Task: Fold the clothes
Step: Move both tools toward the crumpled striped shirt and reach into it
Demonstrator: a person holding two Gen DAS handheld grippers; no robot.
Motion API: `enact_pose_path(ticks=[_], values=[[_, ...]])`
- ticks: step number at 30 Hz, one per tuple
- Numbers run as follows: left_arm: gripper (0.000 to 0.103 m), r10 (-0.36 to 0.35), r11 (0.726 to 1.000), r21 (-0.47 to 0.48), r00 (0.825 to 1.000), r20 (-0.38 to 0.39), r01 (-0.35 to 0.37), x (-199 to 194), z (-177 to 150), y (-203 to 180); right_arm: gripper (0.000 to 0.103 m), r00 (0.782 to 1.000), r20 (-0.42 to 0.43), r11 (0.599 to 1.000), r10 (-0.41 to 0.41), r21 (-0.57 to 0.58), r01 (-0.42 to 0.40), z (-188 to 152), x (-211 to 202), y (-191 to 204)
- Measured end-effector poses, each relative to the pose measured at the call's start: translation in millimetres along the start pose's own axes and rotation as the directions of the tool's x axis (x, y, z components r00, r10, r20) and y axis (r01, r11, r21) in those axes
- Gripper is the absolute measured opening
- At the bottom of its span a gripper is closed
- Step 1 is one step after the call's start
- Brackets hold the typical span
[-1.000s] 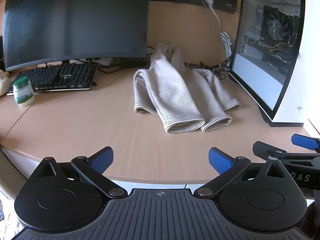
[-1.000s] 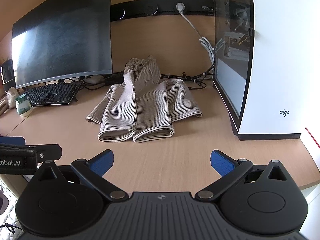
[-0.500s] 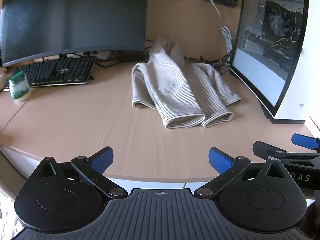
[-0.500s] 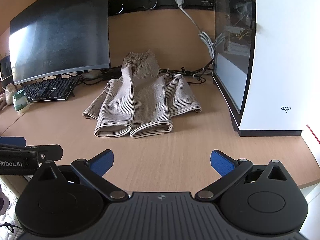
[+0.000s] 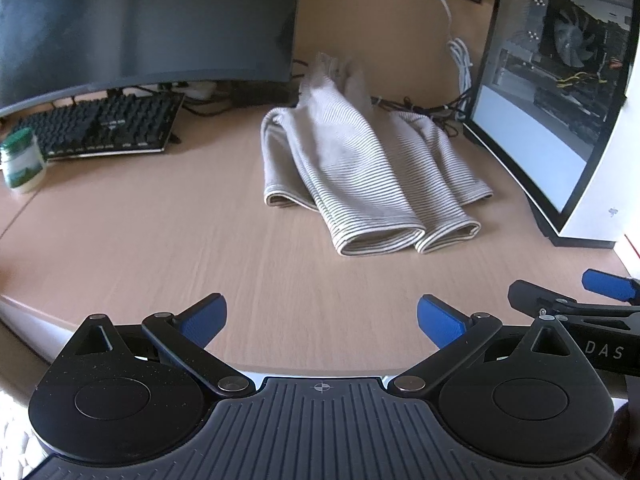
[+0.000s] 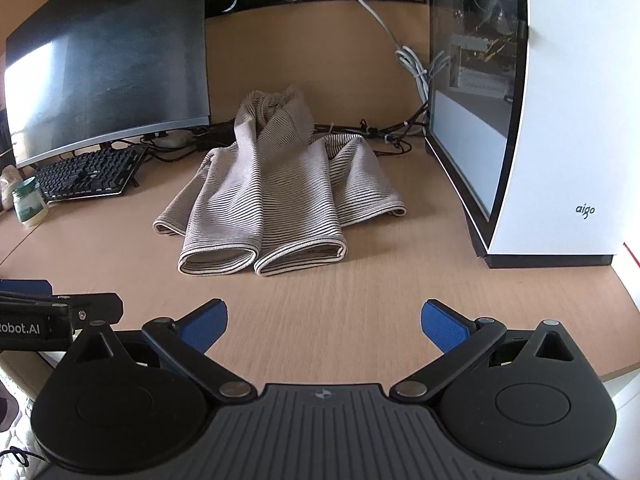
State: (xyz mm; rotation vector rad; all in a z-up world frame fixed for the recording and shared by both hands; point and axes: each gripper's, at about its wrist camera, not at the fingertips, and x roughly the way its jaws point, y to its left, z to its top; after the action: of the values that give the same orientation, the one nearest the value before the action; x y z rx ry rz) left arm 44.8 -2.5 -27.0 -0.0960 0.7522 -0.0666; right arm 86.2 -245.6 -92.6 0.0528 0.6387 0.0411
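A beige striped garment [image 5: 360, 168] [image 6: 276, 196] lies bunched on the wooden desk [image 5: 160, 248], its two cuffed openings facing me and its far end heaped up against the back wall. My left gripper [image 5: 319, 318] hovers open over the desk's front edge, well short of the cloth, with nothing between its blue pads. My right gripper [image 6: 324, 322] is likewise open and empty, also short of the cloth. Each gripper shows at the edge of the other's view: the right one [image 5: 576, 304], the left one [image 6: 60, 312].
A curved dark monitor [image 5: 140, 24] and black keyboard [image 5: 100, 128] stand at the back left, a small green-lidded jar [image 5: 22, 160] at far left. A white glass-sided computer case [image 6: 520, 120] stands at the right, with cables [image 6: 384, 132] behind the garment.
Both grippers have moved forward toward the garment, which looms larger in both views. Both stay open. The garment itself has not moved.
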Motion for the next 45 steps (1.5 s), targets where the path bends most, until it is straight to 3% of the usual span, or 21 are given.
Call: enact_pose_path(ticks=[7, 12, 18, 23, 29, 32, 35, 39, 42, 45], values=[[0.103, -0.104, 0.995, -0.014, 0.994, -0.041, 0.104, 32, 31, 25, 0.103, 0.997, -0.046, 0.996, -0.063, 0.058, 0.066, 16, 27, 5], [0.103, -0.202, 0.979, -0.007, 0.978, -0.057, 0.202, 59, 59, 44, 0.103, 0.990, -0.073, 0.986, -0.122, 0.100, 0.129, 31, 45, 17], [0.103, -0.325, 0.946, -0.021, 0.940, -0.105, 0.325, 91, 90, 73, 0.103, 0.975, -0.107, 0.965, -0.196, 0.156, 0.211, 51, 62, 33], [0.103, -0.418, 0.908, -0.030, 0.899, -0.134, 0.418, 116, 113, 87, 0.103, 0.966, -0.116, 0.948, -0.232, 0.197, 0.251, 69, 71, 40], [0.103, -0.457, 0.889, -0.067, 0.878, -0.144, 0.452, 143, 138, 80, 0.103, 0.963, -0.111, 0.938, -0.244, 0.227, 0.263, 88, 83, 37], [0.103, -0.436, 0.900, -0.069, 0.888, -0.149, 0.430, 156, 144, 74, 0.103, 0.968, -0.105, 0.936, -0.230, 0.250, 0.249, 98, 91, 32], [0.103, -0.391, 0.920, -0.071, 0.907, -0.157, 0.385, 169, 148, 64, 0.103, 0.987, -0.086, 0.941, -0.137, 0.299, 0.157, 111, 109, 14], [0.103, -0.360, 0.933, -0.077, 0.917, -0.171, 0.351, 188, 158, 47, 0.103, 0.998, -0.066, 0.940, -0.015, 0.338, 0.036, 129, 135, -9], [0.103, -0.309, 0.951, -0.068, 0.936, -0.167, 0.302, 206, 165, 33, 0.103, 0.995, -0.075, 0.937, 0.066, 0.348, -0.036, 143, 165, -23], [0.103, -0.274, 0.961, -0.102, 0.945, -0.181, 0.259, 222, 169, 25, 0.103, 0.984, -0.113, 0.938, 0.139, 0.334, -0.094, 156, 197, -31]])
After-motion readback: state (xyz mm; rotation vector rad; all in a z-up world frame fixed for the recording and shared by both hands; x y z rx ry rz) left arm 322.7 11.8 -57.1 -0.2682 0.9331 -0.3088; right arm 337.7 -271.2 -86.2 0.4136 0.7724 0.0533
